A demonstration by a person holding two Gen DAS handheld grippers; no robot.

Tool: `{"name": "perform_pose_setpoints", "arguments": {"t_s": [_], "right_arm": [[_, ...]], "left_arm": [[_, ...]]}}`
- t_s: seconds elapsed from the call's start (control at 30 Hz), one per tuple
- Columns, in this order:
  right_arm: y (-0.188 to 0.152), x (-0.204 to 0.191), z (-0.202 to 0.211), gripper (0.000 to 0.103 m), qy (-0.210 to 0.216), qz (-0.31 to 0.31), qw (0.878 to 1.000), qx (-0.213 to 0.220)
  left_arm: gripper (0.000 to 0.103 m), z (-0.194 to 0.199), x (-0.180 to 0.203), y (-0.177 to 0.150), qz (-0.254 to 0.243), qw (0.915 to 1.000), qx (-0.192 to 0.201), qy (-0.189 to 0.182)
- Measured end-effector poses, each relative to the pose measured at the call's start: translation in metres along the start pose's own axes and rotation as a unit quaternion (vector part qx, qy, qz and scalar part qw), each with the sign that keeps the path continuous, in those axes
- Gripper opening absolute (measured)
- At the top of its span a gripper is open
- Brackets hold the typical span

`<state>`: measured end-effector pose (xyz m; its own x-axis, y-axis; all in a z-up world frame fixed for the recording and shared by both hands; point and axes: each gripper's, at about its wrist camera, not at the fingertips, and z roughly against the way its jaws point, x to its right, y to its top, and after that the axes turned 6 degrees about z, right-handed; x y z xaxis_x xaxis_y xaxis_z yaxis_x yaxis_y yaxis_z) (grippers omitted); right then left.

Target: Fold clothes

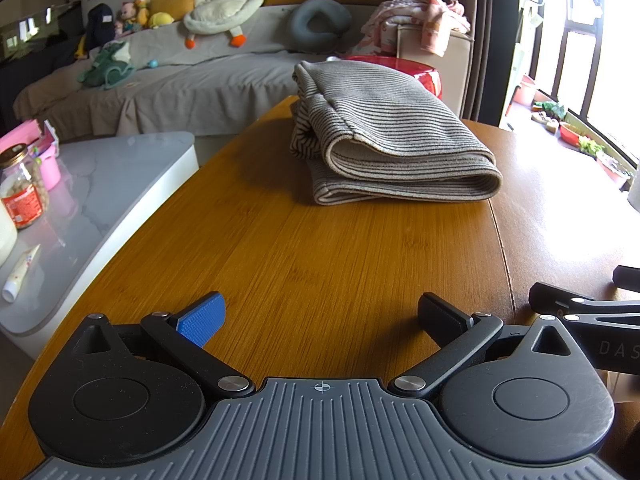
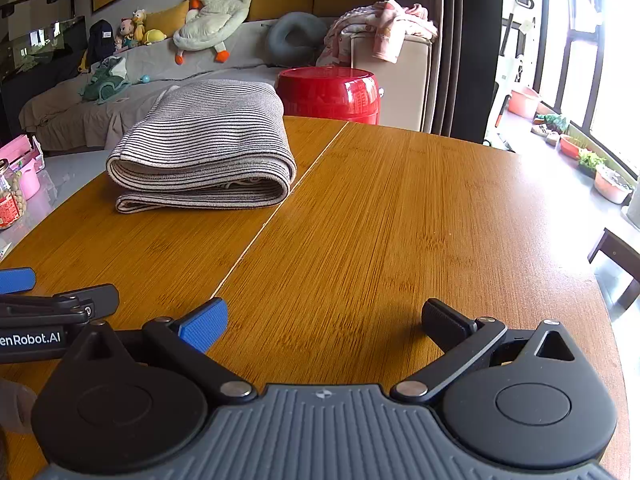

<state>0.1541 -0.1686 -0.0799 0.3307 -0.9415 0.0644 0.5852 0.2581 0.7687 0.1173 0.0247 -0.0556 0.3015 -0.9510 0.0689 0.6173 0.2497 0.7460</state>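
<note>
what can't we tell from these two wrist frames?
- Striped garment: garment type unknown; its far side and inner layers are hidden by its own folds, both views.
- Jar label: too small, cut by the left edge, left wrist view.
- Right gripper and left gripper: both open, empty; the holder's hands are out of frame.
- Red stool: base hidden behind the table.

Beyond your wooden surface [image 2: 400,220] you see a glossy red drum stool [image 2: 328,94], a grey-covered sofa [image 1: 168,80] bearing a white plush goose [image 1: 228,0], and, left, a glass snack jar [image 1: 22,188].
</note>
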Motion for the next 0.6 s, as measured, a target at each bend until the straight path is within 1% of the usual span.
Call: {"name": "perform_pose_setpoints", "arguments": {"t_s": [0.6], "right_arm": [[0.0000,-0.0003,-0.0003,0.103,0.000,0.000,1.000,0.000]], "left_arm": [[0.103,0.0003,0.0009,-0.0002,0.000,1.0000,0.000,0.000]]}}
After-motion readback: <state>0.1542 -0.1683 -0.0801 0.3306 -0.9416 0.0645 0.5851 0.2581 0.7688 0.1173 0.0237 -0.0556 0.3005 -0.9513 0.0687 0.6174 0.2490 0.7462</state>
